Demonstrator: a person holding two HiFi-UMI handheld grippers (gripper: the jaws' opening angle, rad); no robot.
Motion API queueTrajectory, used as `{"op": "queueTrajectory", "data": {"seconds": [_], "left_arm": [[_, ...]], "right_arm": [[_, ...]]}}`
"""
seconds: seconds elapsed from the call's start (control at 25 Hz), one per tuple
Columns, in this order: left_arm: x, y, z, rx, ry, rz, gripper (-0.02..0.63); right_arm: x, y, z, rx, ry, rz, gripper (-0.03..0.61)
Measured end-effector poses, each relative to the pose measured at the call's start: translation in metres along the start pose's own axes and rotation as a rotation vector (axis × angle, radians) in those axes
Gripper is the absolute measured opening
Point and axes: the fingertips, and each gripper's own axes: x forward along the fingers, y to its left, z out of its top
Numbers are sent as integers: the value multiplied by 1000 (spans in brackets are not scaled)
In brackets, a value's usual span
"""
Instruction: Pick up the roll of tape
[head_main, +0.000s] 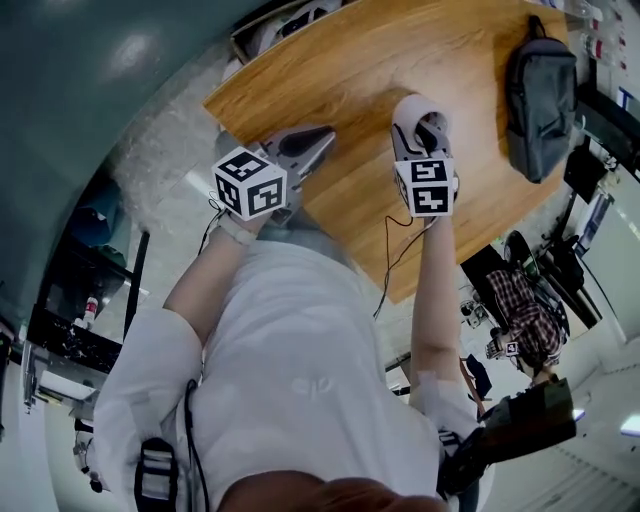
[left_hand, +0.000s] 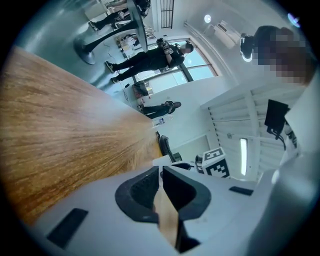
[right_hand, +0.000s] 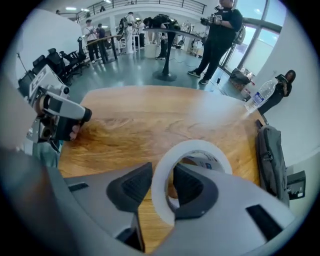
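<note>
Round wooden table (head_main: 400, 60), dark backpack (head_main: 540, 95) on it, glossy teal floor (head_main: 60, 120), bright tall windows (right_hand: 262, 47)

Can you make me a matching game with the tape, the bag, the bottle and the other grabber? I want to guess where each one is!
Things:
1. roll of tape
2. left gripper
3. backpack
4. water bottle

Places or states:
A. lying on the wooden table, near its edge
B. jaws together, nothing between them
C. pinched by its wall between the jaws of the right gripper
D. at the table's far edge, beyond the bag

Right pairs: 1-C, 2-B, 3-A, 4-D.
</note>
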Motion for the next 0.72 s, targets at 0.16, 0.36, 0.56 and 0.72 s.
{"op": "queueTrajectory", "data": {"seconds": [0.16,0.36,0.56,0.72], "left_arm": [[2,-2,-1,-16,2,-25,8],[1,1,4,-77,-21,-58,8],[2,2,5,-101,-18,-79,8],[4,6,8,-144,-25,-90,8]], "right_arm": [[7,2,0,-12,55,17,120],[11,3,-6,-34,129,53,121],[20,6,-13,-107,272,50,126],[23,6,-16,-102,348,85,124]]}}
